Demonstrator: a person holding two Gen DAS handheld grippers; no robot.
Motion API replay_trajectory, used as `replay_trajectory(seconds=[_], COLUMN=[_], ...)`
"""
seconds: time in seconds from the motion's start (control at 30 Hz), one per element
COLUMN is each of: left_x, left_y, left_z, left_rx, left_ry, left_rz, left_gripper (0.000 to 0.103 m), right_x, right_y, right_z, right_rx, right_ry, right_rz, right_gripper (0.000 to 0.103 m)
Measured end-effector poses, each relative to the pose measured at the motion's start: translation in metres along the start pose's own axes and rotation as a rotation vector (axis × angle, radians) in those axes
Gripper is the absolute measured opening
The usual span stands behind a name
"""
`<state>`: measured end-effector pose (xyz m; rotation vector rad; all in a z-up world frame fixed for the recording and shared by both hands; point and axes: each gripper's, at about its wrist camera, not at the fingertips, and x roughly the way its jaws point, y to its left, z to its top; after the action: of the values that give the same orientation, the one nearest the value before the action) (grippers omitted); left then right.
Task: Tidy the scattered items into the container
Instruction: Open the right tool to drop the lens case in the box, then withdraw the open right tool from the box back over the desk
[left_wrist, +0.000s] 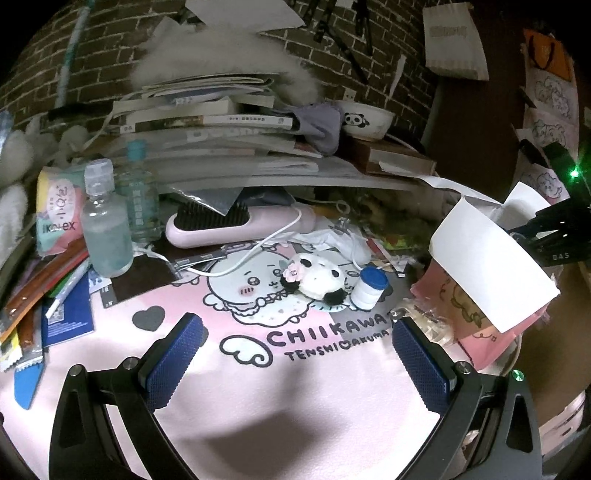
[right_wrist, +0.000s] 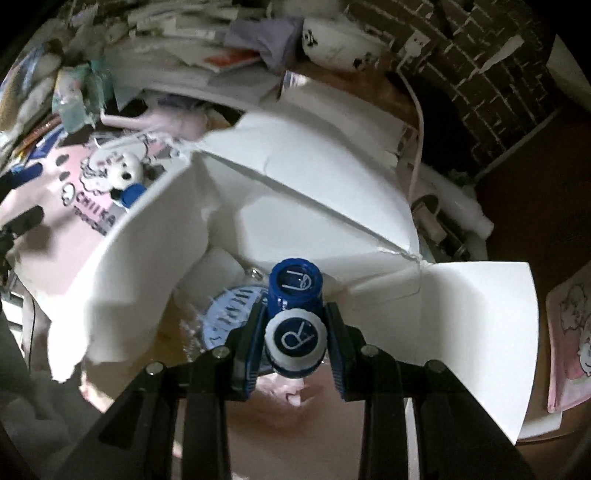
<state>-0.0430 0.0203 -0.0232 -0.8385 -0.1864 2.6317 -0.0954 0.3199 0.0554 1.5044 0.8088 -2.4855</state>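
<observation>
The surface (left_wrist: 280, 398), covered by a pink cartoon-printed mat, filled the lower part of the left wrist view, with clutter along its far and left edges. At its right end stood the white cardboard box (right_wrist: 325, 206), flaps splayed outward, which took up most of the right wrist view.

The right tongs (right_wrist: 295, 343) pointed down into the open box, hanging just above its inside. Their blue-padded fingers (right_wrist: 255, 343) were clamped on a contact lens case (right_wrist: 295, 314), which had one white cap marked R near the camera and one blue cap marked L beyond it. Under the case, in the box, lay a round pale-blue printed item (right_wrist: 225, 317) in clear wrapping.

The left tongs (left_wrist: 295, 350) hovered low over the bare pink mat, aimed toward the back of the surface, spread wide apart and holding nothing; neither pad touched anything.

Ahead of them lay a small panda plush (left_wrist: 317, 277), and touching its right side a small white bottle with a blue cap (left_wrist: 369, 288), tipped on its side. Both rested on the mat, outside the box and to its left.
</observation>
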Motion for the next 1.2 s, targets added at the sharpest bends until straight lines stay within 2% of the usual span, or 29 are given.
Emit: replay_trajectory(seconds=[0.23,0.37,0.4,0.47,0.5,0.53,0.63,0.8,1.0,1.1,1.2], left_x=[-0.001,-0.001,-0.001,-0.001,-0.001,-0.001,0.001,0.004,0.006,0.005,0.003], left_y=[0.001,0.001,0.001,0.0,-0.001,-0.001,-0.003,-0.004,-0.005,-0.005,-0.002], left_z=[0.001,0.001,0.001,0.001,0.0,0.0,-0.001,-0.001,-0.002,-0.002,-0.003], left_rx=[-0.002,0.001,0.002,0.004,0.006,0.008,0.012,0.013,0.013,0.014,0.008], left_ry=[-0.002,-0.001,-0.001,0.001,0.003,0.005,0.011,0.019,0.027,0.027,0.027], left_rz=[0.002,0.001,0.0,-0.002,-0.002,-0.004,-0.005,-0.008,-0.01,-0.007,0.0], left_gripper=[0.102,0.102,0.102,0.102,0.102,0.102,0.102,0.102,0.102,0.102,0.102], right_x=[0.018,0.02,0.02,0.018,0.016,0.014,0.008,-0.019,-0.062,-0.077,-0.083], right_y=[-0.011,-0.014,-0.014,-0.012,-0.012,-0.012,-0.013,-0.004,0.028,0.05,0.077], right_z=[0.001,0.001,0.001,0.001,0.001,0.001,0.0,-0.003,-0.001,0.006,0.013], right_rx=[-0.005,0.0,-0.003,-0.008,-0.008,-0.008,0.006,0.027,0.014,-0.008,-0.036], right_ry=[0.07,0.078,0.077,0.07,0.06,0.05,0.03,-0.072,-0.271,-0.356,-0.4], right_rz=[-0.021,-0.012,-0.012,-0.022,-0.032,-0.038,-0.042,-0.036,0.024,0.069,0.143], right_gripper=[0.029,0.029,0.031,0.043,0.053,0.058,0.058,0.058,0.065,0.067,0.068])
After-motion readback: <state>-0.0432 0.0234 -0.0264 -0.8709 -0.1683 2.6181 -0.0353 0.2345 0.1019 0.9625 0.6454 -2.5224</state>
